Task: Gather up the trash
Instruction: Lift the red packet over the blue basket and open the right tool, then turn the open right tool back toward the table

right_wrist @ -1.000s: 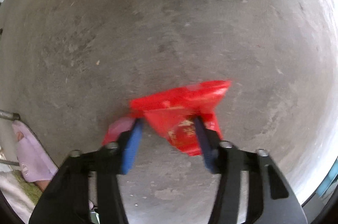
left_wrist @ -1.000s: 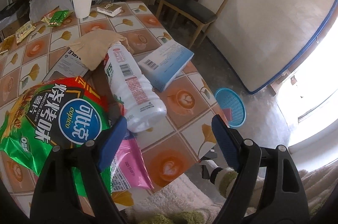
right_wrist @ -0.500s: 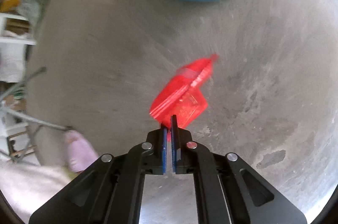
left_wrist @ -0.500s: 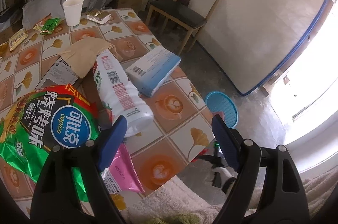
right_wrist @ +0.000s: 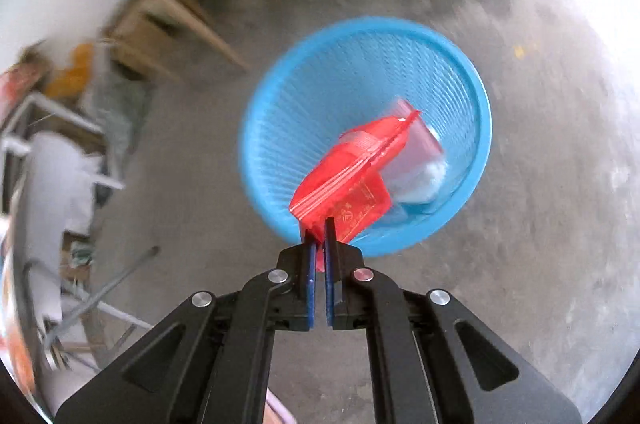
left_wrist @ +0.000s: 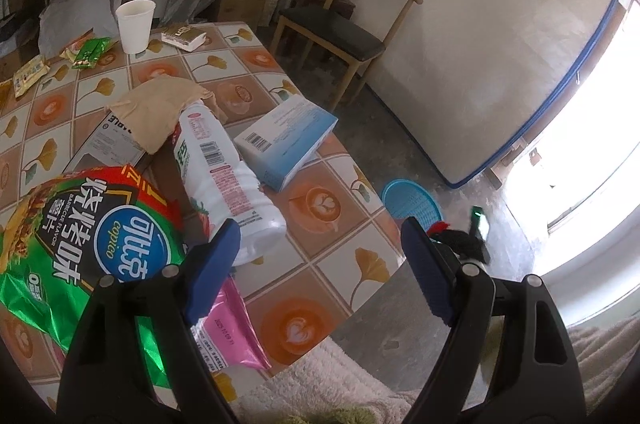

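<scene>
My right gripper (right_wrist: 319, 232) is shut on a corner of a red plastic wrapper (right_wrist: 352, 171), which hangs in the air above the blue mesh bin (right_wrist: 280, 91) on the floor. Pale scraps lie inside that bin. In the left wrist view my left gripper (left_wrist: 320, 244) stands open over the table's near corner, nothing between its fingers. A white bottle (left_wrist: 224, 171) lies on its side just ahead of the left finger, beside a green chip bag (left_wrist: 80, 236), a pink packet (left_wrist: 228, 328) and a light blue box (left_wrist: 286, 137). The blue bin (left_wrist: 412, 203) shows past the table edge.
The tiled table (left_wrist: 328, 256) also carries a paper cup (left_wrist: 135, 25), a brown paper bag (left_wrist: 160, 107) and small snack packets (left_wrist: 90, 51). A wooden chair (left_wrist: 340, 31) and a leaning mattress (left_wrist: 480, 43) stand behind. A fluffy pale sleeve (left_wrist: 320, 380) lies at the bottom.
My right gripper closed on the red wrapper on the floor, lifted it and carried it over the blue bin. The left gripper stayed open in place.
</scene>
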### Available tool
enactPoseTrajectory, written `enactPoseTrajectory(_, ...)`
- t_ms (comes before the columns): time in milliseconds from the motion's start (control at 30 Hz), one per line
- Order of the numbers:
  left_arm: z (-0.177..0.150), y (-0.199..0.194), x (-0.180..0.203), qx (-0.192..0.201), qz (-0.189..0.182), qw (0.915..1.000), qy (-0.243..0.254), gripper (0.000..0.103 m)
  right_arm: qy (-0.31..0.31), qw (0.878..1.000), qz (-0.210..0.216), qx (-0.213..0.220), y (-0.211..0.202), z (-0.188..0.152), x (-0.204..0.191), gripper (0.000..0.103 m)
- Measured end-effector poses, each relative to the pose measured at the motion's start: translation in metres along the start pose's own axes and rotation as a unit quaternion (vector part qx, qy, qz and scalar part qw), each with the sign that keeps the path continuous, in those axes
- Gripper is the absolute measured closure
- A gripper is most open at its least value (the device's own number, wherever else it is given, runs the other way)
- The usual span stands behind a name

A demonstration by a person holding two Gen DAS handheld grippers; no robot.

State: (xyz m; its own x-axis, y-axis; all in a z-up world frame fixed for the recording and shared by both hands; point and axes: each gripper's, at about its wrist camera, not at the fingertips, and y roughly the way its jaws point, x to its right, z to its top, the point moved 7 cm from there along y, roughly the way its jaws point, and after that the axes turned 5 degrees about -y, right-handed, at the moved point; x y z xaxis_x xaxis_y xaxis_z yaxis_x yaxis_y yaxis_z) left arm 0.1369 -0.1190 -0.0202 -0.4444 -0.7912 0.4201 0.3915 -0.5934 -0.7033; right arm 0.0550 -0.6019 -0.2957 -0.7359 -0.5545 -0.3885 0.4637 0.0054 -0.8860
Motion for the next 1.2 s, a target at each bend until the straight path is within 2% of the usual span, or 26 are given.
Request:
enactPoseTrajectory(67, 0.000, 0.000, -0.004, 0.001, 0.003, 1.0000, -0.005, 0.025, 0.030, 0.998, -0.007, -0.046, 0.036, 0.014, 0.016, 0.098)
enactPoseTrajectory(200, 0.001, -0.001, -0.012, 0.002, 0.013, 0.9998, -0.013, 0.025, 0.061, 0.995, -0.040, -0.070, 0.089, 0.036, 0.025, 0.094)
enactPoseTrajectory(267, 0.003, -0.002, -0.016, 0.004, 0.018, 0.9997, -0.015, 0.025, 0.086, 0.994, -0.032, -0.054, 0.100, 0.049, 0.020, 0.081)
enactPoseTrajectory(300, 0.003, -0.002, -0.017, 0.005, 0.020, 0.9997, -0.016, 0.025, 0.097, 0.994, -0.024, -0.046, 0.099, 0.056, 0.021, 0.065)
enactPoseTrajectory(333, 0.003, -0.003, -0.019, 0.006, 0.022, 0.9996, -0.017, 0.025, 0.104, 0.994, -0.017, -0.036, 0.100, 0.059, 0.020, 0.055)
enactPoseTrajectory(433, 0.004, -0.003, -0.022, 0.008, 0.026, 0.9994, -0.019, 0.025, 0.109, 0.994, -0.001, 0.001, 0.087, 0.072, 0.018, 0.050)
enactPoseTrajectory(600, 0.003, 0.000, -0.023, 0.004, 0.022, 0.9995, -0.021, 0.025, 0.121, 0.993, -0.009, 0.003, 0.081, 0.063, 0.032, 0.047)
enactPoseTrajectory(733, 0.002, 0.002, -0.020, 0.000, 0.020, 0.9997, -0.013, 0.025, 0.125, 0.991, -0.034, -0.023, 0.092, 0.050, 0.046, 0.047)
enactPoseTrajectory(833, 0.001, 0.003, -0.020, -0.003, 0.023, 0.9997, -0.011, 0.025, 0.126, 0.989, -0.072, -0.037, 0.099, 0.046, 0.057, 0.046)
enactPoseTrajectory(933, 0.000, 0.004, -0.022, -0.004, 0.030, 0.9995, -0.012, 0.025, 0.112, 0.987, -0.104, -0.045, 0.109, 0.058, 0.056, 0.038)
enactPoseTrajectory(1000, 0.000, 0.006, -0.026, -0.006, 0.038, 0.9992, -0.014, 0.025, 0.095, 0.987, -0.121, -0.054, 0.117, 0.067, 0.050, 0.037)
enactPoseTrajectory(1067, 0.001, 0.009, -0.030, -0.009, 0.043, 0.9989, -0.019, 0.025, 0.093, 0.987, -0.110, -0.075, 0.130, 0.073, 0.043, 0.037)
enactPoseTrajectory(1133, 0.003, 0.011, -0.033, -0.010, 0.048, 0.9986, -0.021, 0.025, 0.096, 0.987, -0.106, -0.073, 0.136, 0.077, 0.038, 0.037)
enactPoseTrajectory(1200, 0.005, 0.014, -0.035, -0.011, 0.051, 0.9983, -0.024, 0.025, 0.100, 0.992, -0.053, -0.051, 0.137, 0.084, 0.024, 0.037)
